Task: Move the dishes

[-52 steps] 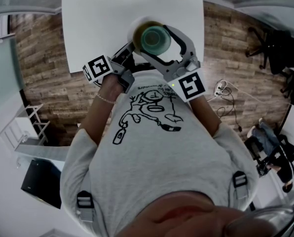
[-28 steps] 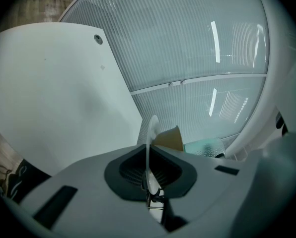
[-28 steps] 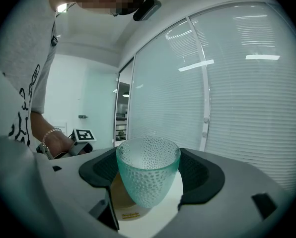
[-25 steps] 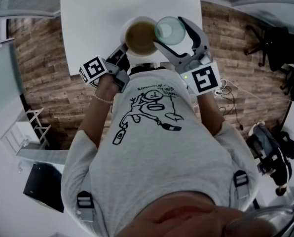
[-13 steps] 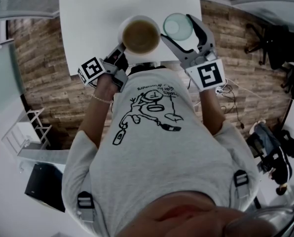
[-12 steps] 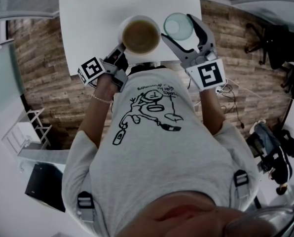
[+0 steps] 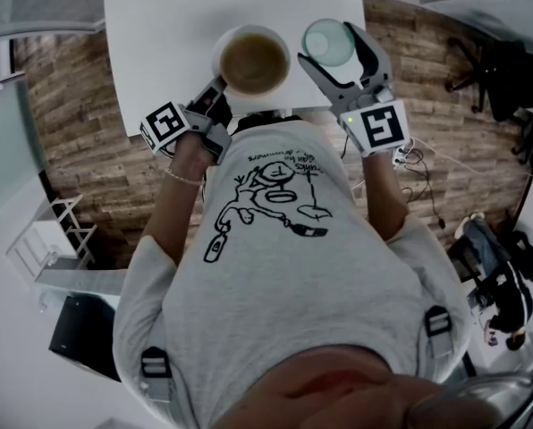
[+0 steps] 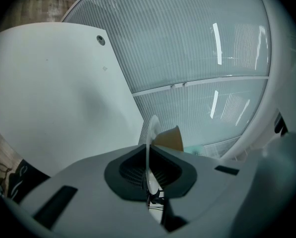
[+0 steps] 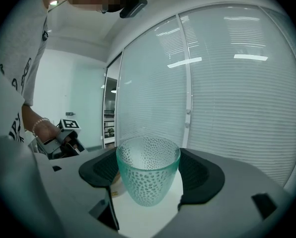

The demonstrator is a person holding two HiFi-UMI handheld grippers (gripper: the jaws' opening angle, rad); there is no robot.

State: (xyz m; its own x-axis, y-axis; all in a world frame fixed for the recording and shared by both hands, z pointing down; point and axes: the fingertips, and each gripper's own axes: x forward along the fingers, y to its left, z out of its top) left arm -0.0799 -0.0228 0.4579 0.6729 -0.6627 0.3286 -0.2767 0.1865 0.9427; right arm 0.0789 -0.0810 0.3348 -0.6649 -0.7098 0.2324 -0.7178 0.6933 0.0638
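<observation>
Left gripper (image 7: pixel 220 88): jaws closed on the near rim of the bowl (image 7: pixel 251 61), with the pads pinching its thin white wall edge-on. Right gripper (image 7: pixel 336 50): jaws clamped on both sides of the cup (image 9: pixel 148 175), at the upper right of the head view.

The bowl sits at upper centre, over the table (image 7: pixel 168 25). Whether either dish rests on the table or hangs just above it is not clear.

Handling:
- **Bowl:** probably ceramic, stiff and fairly heavy. It levers against a rim grip, so keep it level.
- **Cup:** dimpled green glass, light, brittle and smooth. Grip at mid-wall with moderate force.
</observation>
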